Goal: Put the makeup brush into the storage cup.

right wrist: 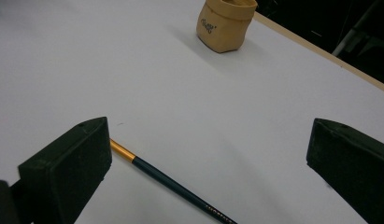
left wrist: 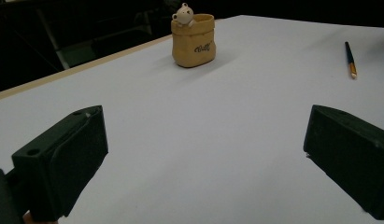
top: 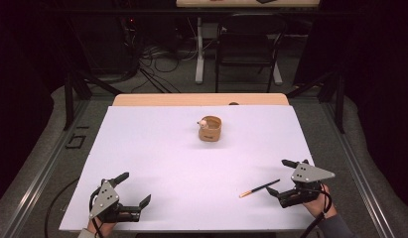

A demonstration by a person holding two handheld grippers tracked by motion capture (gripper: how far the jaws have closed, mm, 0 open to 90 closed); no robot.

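Observation:
A tan sack-shaped cup (top: pixel 210 129) with a small white bear figure on its rim stands upright at the table's far middle; it also appears as the cup (left wrist: pixel 193 39) and the cup (right wrist: pixel 225 24). A dark pencil with a gold end (top: pixel 259 188) lies flat at the near right, seen too as the pencil (left wrist: pixel 350 59) and the pencil (right wrist: pixel 167 178). My right gripper (top: pixel 286 176) rests open just right of the pencil, whose shaft lies between its jaws on the table. My left gripper (top: pixel 133 188) sits open at the near left, with nothing between its jaws.
The white table top (top: pixel 157 148) has a wooden strip (top: pixel 200 99) along its far edge. Beyond it stand a dark chair (top: pixel 248 47), a white table leg (top: pixel 199 49) and floor cables. Metal rails run along both sides.

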